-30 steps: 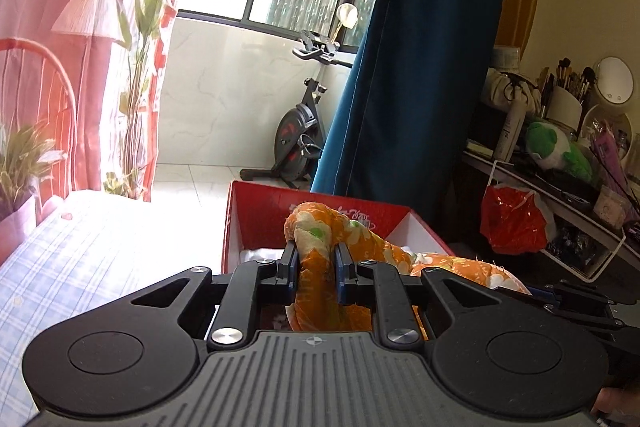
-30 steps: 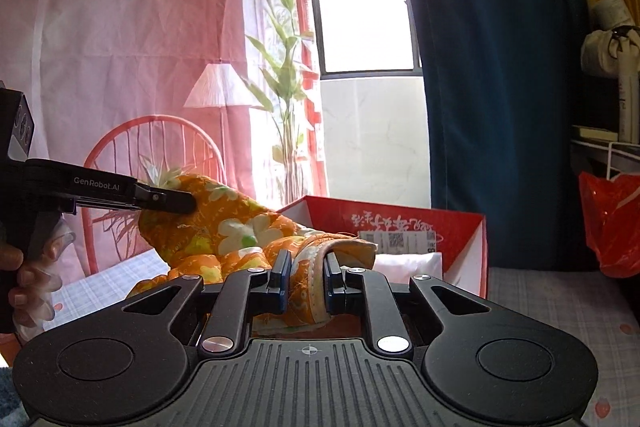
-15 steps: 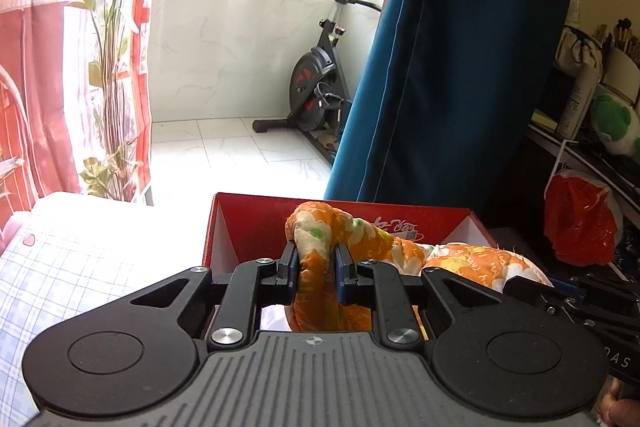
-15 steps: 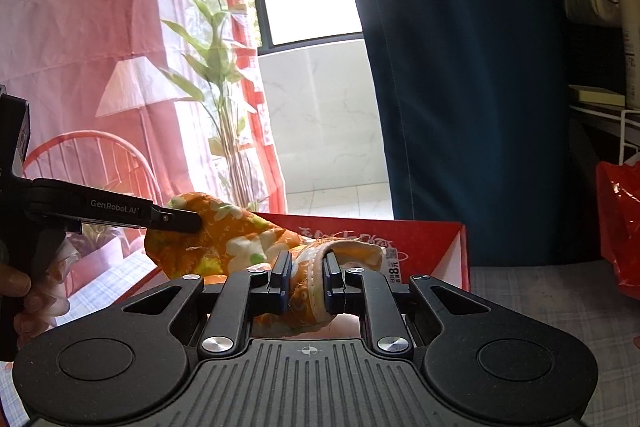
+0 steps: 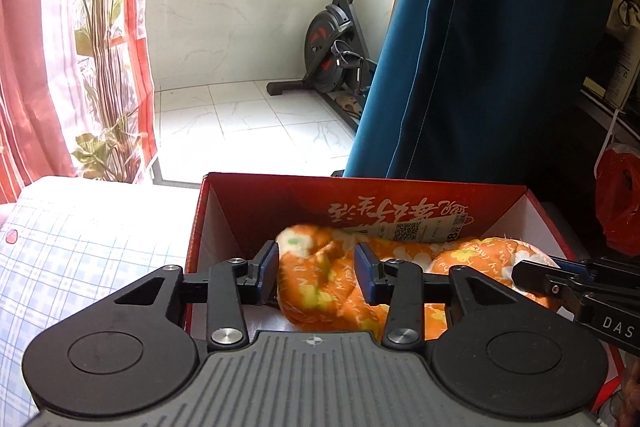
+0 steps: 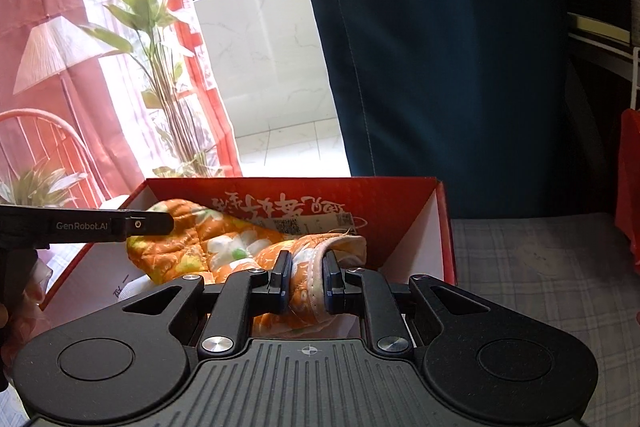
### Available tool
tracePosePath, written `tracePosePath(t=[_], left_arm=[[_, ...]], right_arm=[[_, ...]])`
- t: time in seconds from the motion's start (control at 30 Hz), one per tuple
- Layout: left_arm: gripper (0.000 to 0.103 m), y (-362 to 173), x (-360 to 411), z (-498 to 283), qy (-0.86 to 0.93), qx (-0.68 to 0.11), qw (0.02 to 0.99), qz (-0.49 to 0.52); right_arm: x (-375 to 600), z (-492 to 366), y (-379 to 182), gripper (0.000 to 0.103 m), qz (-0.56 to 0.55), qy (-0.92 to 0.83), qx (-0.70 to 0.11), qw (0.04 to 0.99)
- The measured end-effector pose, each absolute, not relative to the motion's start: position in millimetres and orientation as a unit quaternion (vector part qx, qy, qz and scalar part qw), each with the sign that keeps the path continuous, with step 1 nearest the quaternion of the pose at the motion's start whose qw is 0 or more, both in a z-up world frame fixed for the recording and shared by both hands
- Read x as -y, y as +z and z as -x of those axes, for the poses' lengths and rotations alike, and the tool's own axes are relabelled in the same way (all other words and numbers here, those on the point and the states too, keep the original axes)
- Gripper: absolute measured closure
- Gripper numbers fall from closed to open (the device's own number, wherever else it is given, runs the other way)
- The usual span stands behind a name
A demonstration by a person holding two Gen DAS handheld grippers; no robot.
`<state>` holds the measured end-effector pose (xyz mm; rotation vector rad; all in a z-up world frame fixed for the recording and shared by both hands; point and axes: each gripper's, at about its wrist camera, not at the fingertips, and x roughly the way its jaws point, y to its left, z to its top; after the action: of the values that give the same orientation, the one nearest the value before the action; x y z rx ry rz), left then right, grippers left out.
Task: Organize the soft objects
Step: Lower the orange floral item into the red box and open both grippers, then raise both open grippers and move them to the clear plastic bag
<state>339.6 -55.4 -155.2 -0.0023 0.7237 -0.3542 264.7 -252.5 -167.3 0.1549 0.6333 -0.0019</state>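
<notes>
Where the thing is: the orange floral padded cloth (image 5: 328,291) is sitting down inside the red cardboard box (image 5: 240,203), bunched up and draped across most of the box width. In the right wrist view it's the same cloth (image 6: 224,247) in the same box (image 6: 400,227).

Left gripper (image 5: 316,275): jaws are opening right now, with a fold of the cloth between them. The pads look like they've come off the fabric on both sides, so it's basically letting go.

Right gripper (image 6: 306,279): pinched tight on the white-trimmed edge of the cloth, very narrow gap, clearly holding it.

Surroundings: box sits on a checked bedspread (image 5: 80,259), blue curtain (image 5: 480,67) behind, exercise bike (image 5: 336,43) out on the tiled floor.

Step, my guess: dropping the cloth into the box, 1 side released, 1 to go.

What could go wrong:
- If the right hand pulls back before it unclamps, it'll probably drag the whole cloth out over the box wall.
- The cloth is puffy, so it may spring up and hang over the rim instead of settling.
- The box looks light; a tug on the fabric could tip or slide it on the soft bedspread.
- The loose fold could snag on the left pads as that hand backs out.
</notes>
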Motion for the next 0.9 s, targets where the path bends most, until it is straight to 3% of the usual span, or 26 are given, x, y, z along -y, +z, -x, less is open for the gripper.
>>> tracePosePath(t=[0.13,0.23,0.33,0.9], left_arm=[[0.052,-150.9,51.9,-337.0,-0.183,-0.349,0.919,0.008],[0.050,-146.6,52.2,-328.8,-0.187,-0.345,0.920,-0.001],[0.050,-141.0,49.7,-317.6,-0.195,-0.339,0.920,0.001],[0.050,-126.0,22.7,-187.3,-0.215,-0.261,0.941,-0.024]], right_arm=[[246.0,-270.3,-174.6,0.083,-0.055,-0.018,-0.336,0.940],[241.7,-265.3,-173.3,0.066,-0.039,-0.030,-0.328,0.944],[239.5,-252.3,-168.0,0.057,-0.019,-0.032,-0.311,0.950],[208.2,-133.4,-150.0,0.054,-0.016,0.027,-0.204,0.978]])
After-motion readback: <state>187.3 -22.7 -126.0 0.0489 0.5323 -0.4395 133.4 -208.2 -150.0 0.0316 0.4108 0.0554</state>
